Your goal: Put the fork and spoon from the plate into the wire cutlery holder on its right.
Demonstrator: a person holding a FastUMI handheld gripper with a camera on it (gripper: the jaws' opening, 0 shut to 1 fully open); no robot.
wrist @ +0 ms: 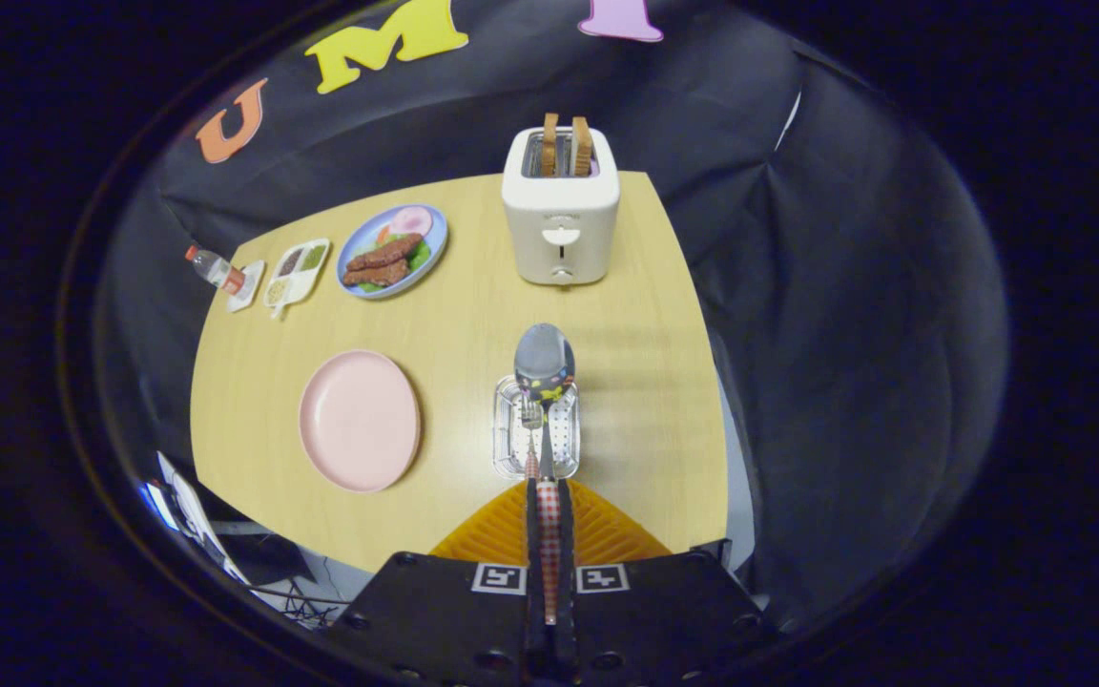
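Pink plate (pixel 360 420), red-checked spoon (pixel 544 367) handle

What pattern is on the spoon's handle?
Red-and-white checks, on the spoon handle in the gripper view.

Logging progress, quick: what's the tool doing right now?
Tool: shut on the spoon by its handle, bowl held above the wire cutlery holder.
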